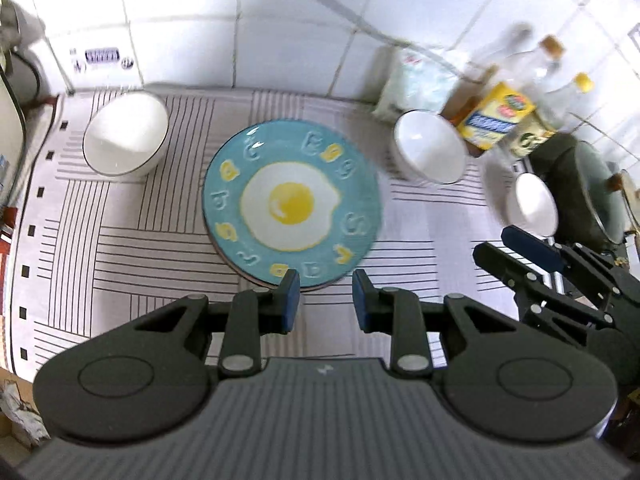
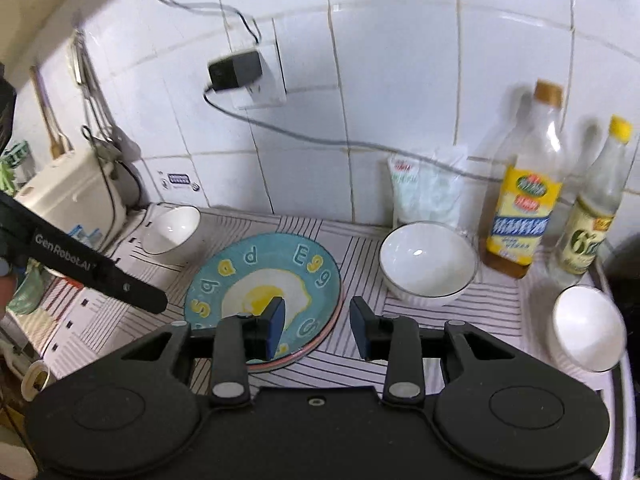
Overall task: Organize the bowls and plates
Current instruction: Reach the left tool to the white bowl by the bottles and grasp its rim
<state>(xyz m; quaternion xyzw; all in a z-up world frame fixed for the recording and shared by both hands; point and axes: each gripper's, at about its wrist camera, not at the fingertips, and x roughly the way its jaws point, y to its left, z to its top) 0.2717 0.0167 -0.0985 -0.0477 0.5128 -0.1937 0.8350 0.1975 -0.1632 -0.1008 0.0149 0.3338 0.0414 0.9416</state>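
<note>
A teal plate with a fried-egg picture [image 1: 291,200] tops a small stack of plates in the middle of the striped mat; it also shows in the right wrist view [image 2: 262,280]. Three white bowls stand around it: one far left [image 1: 125,139] [image 2: 172,229], one right of the plate [image 1: 429,145] [image 2: 428,263], one small at the far right [image 1: 534,203] [image 2: 586,334]. My left gripper [image 1: 326,300] is open and empty, just in front of the plate's near rim. My right gripper [image 2: 316,330] is open and empty over the plate's right edge; it also appears in the left wrist view [image 1: 516,250].
Two bottles [image 2: 524,184] [image 2: 592,208] and a white bag [image 2: 426,192] stand against the tiled wall at the right. A dark pot [image 1: 588,192] sits at the far right. A white appliance [image 2: 68,196] stands at the left. A plugged-in charger [image 2: 236,70] hangs on the wall.
</note>
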